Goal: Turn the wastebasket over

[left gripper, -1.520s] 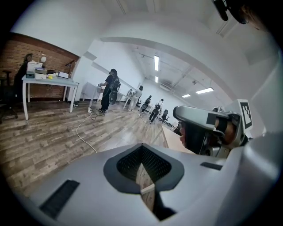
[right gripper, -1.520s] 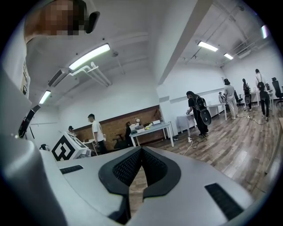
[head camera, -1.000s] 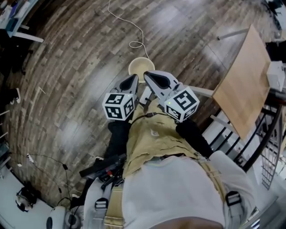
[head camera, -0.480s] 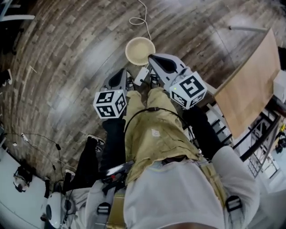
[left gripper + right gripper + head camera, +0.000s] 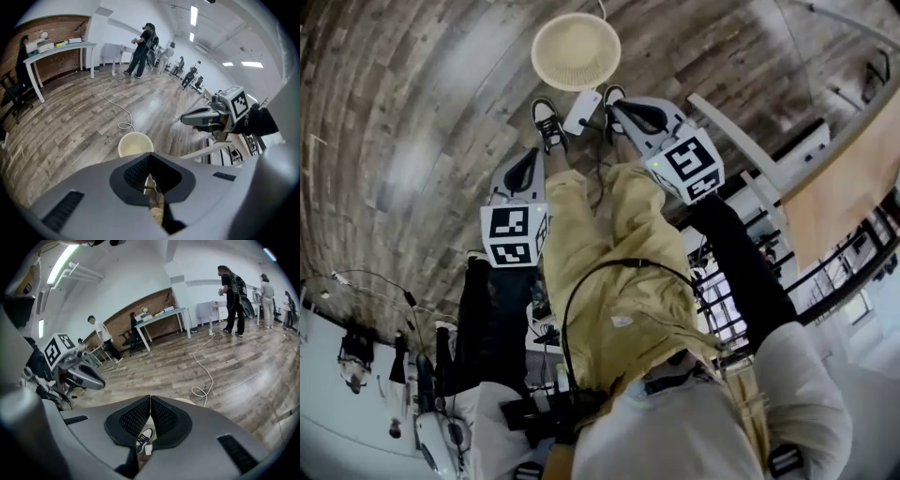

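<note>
Wastebasket (image 5: 576, 52), round and cream, sits on wood floor (image 5: 431, 103); left gripper (image 5: 530, 156) and right gripper (image 5: 615, 109) closed, empty.

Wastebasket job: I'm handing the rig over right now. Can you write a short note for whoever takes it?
Left gripper: jaws shut, nothing between them.
Right gripper: jaws shut, nothing between them.
Wastebasket: on the wood floor just ahead of the person's shoes, apart from both grippers. It appears to stand open end up.
Done: nothing yet; the basket is untouched.
Left: reach it, take hold and turn it over.
</note>
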Tool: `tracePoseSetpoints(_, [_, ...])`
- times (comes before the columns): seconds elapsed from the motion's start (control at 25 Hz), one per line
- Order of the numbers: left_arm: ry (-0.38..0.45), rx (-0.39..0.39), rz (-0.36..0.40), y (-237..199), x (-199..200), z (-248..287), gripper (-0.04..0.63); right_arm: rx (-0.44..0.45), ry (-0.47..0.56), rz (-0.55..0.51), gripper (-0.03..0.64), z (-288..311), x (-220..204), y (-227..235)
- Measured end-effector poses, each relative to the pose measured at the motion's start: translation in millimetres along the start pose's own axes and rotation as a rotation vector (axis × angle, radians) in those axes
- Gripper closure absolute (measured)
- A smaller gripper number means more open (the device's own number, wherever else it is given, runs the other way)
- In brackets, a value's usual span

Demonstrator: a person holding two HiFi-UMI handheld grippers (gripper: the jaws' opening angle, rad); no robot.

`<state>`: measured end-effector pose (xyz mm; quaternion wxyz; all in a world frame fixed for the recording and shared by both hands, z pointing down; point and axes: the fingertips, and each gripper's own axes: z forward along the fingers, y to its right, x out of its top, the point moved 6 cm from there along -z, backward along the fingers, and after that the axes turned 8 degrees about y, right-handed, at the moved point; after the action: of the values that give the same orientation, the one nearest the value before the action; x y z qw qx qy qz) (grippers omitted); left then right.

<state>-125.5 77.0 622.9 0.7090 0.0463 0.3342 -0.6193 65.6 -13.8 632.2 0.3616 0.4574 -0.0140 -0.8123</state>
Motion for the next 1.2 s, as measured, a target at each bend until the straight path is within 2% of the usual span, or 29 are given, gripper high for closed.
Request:
tracePoseSetpoints(0.12, [-0.074, -0.035, 0.067, -2, -38, 37, 0.594, 0.055, -0.092, -0.041, 0.594, 34, -58, 8])
tracePoseSetpoints(0.36, [-0.126, -0.073, 0.201, -14, -71, 118, 0.594, 0.145, -0.234, -0.154, 0.594, 107, -138, 22])
tracePoseSetpoints(0.48, [-0.169, -0.082, 0.338, -23, -89, 166, 0.594, 0.176, -0.329, -0.193, 0.592, 134, -174, 29])
tracePoseSetpoints(0.56, [-0.201, -0.083, 0.451, -29, -97, 199, 0.594, 0.179, -0.367, -0.194, 0.592, 144, -190, 34])
tracePoseSetpoints(0.64, [-0.223, -0.09, 0.53, -30, -103, 227, 0.594, 0.173, -0.392, -0.175, 0.592, 149, -203, 39])
tracePoseSetpoints(0.84, [-0.286, -0.113, 0.658, -29, -125, 284, 0.594, 0.186, -0.481, -0.165, 0.591, 163, -237, 58])
tracePoseSetpoints(1.04, [-0.406, -0.146, 0.771, -45, -163, 326, 0.586, 0.202, -0.53, -0.165, 0.591, 169, -257, 77])
tracePoseSetpoints(1.2, [-0.492, -0.181, 0.875, -51, -185, 345, 0.501, 0.182, -0.534, -0.145, 0.591, 173, -266, 98])
